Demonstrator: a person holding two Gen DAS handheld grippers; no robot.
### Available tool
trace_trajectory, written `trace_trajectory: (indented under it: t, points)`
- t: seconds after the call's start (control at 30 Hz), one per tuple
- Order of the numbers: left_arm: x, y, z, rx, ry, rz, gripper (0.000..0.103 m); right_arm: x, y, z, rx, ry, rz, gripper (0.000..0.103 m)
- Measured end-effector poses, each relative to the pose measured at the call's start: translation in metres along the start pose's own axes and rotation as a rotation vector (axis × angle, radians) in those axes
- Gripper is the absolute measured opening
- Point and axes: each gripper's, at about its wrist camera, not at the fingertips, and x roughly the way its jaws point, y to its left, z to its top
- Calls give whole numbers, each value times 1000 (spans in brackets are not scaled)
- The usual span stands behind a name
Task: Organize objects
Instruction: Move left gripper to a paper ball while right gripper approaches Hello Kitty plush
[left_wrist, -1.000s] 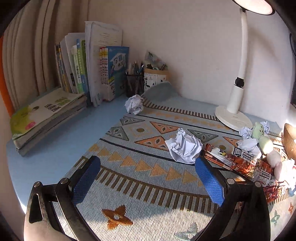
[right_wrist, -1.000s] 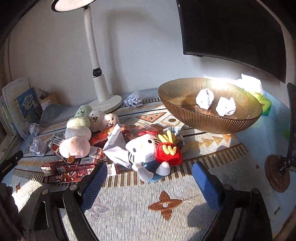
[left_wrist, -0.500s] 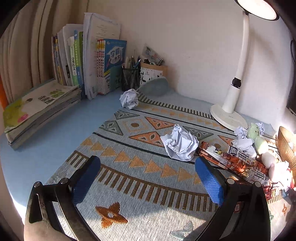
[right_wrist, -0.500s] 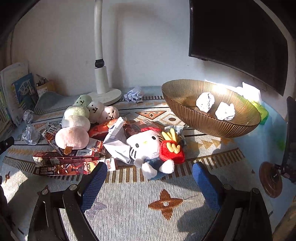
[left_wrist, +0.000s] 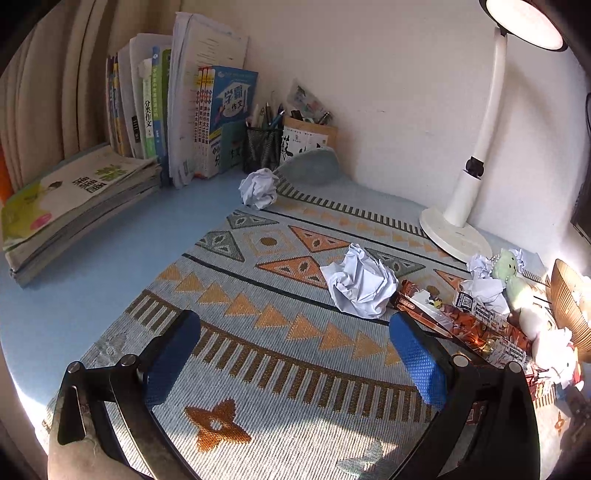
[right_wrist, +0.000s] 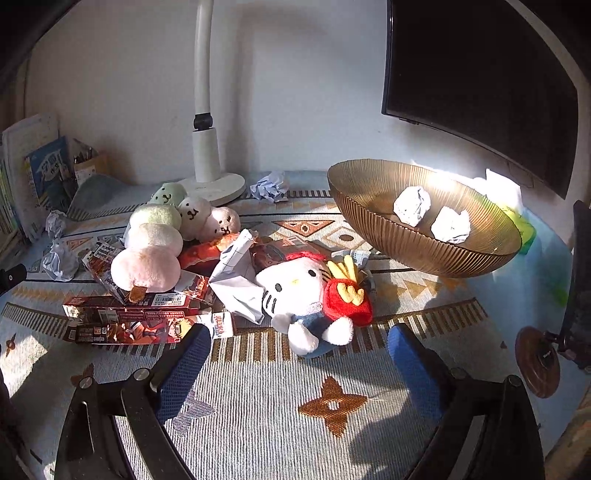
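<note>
Red snack boxes (right_wrist: 129, 317) lengthwise left-to-right beside white plush (right_wrist: 295, 291) (both grippers' jaws spread wide, empty).

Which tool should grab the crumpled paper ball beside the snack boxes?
Left. The open left tool faces the crumpled white paper ball just ahead; the right tool faces the white cat plush.

Hard sunlight from the right blows out the wall behind the ribbed amber glass bowl (right_wrist: 424, 236) and its far rim, leaving the dark curved monitor screen (right_wrist: 480, 81) nearly featureless. The lit head of the white desk lamp (left_wrist: 524, 22) glares at the left view's top edge. Long shadows stripe the patterned woven mat (left_wrist: 280, 332). Fisheye bending curves both frames, with black vignetted corners.
</note>
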Motion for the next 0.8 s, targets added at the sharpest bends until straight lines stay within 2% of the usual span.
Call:
trace_trajectory:
  t: [0.2,0.27,0.4,0.5,0.57,0.67,0.73,0.8]
  points:
    - [1,-3,-1,15,4,12,102,-2,1,0,6,-6,1,97]
    - [2,-9,-1,59,18,7,102,-2,0,0,5,-7,8,97]
    - [-6,-27,-5,176,34,-45,102,0,2,0,-6,2,18,97]
    - [-9,-35,-6,202,86,-149,102,0,3,0,-7,6,14,97]
    - [-9,-39,-2,222,104,-173,102,0,3,0,-5,7,15,97]
    - [1,-32,11,192,127,-169,102,1,2,0,-8,12,18,97]
    - [17,-19,24,130,165,-181,102,2,1,1,-9,20,21,97]
    - [38,-14,34,108,209,-175,102,3,0,1,-2,25,22,97]
